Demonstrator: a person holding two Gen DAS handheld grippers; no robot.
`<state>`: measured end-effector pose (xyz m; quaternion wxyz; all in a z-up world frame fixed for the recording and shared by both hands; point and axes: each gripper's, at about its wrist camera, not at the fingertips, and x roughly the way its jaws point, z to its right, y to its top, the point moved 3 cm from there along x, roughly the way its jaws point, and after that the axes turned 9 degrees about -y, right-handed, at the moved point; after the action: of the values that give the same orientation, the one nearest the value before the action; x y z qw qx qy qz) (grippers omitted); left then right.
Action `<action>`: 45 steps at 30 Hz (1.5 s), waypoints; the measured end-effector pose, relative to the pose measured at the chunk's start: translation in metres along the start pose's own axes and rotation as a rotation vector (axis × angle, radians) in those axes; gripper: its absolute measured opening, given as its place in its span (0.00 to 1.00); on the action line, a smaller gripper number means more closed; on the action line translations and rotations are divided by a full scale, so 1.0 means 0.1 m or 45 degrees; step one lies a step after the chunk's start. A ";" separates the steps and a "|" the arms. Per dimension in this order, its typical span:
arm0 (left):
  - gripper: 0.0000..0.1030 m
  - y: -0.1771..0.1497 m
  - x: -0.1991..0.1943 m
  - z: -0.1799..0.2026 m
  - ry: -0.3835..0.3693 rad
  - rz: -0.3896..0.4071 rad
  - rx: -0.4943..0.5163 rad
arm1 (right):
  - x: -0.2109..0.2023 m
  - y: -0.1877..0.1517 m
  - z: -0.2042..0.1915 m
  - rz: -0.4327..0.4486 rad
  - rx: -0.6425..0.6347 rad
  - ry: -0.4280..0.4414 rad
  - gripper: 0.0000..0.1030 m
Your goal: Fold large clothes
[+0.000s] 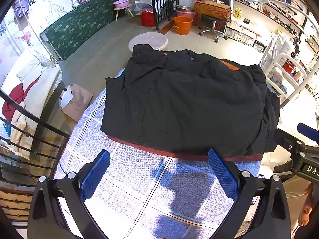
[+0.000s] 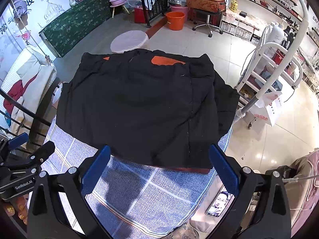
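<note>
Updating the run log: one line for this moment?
left tongs: open, empty | right tongs: open, empty | black coat: folded, on blue cloth

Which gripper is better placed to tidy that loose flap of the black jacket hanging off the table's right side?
Right, probably. The right gripper is open, and the jacket's loose flap lies nearer its side; the left gripper sits farther from it.
</note>
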<state>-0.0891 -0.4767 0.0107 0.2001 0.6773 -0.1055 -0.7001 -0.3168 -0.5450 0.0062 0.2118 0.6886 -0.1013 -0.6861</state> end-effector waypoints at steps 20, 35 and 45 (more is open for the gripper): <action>0.94 0.08 0.02 -0.07 -0.042 -0.013 -0.035 | 0.07 0.03 -0.13 -0.034 -0.022 -0.003 0.95; 0.94 0.10 0.12 -0.11 -0.060 -0.044 -0.057 | 0.14 0.05 -0.18 -0.055 -0.029 -0.004 0.95; 0.94 0.13 0.12 -0.08 -0.026 -0.039 -0.019 | 0.17 0.05 -0.20 -0.058 -0.032 -0.004 0.95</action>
<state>-0.0792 -0.4919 0.0048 0.1931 0.6702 -0.0919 -0.7107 -0.2952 -0.5542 -0.0078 0.2047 0.6869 -0.0771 -0.6931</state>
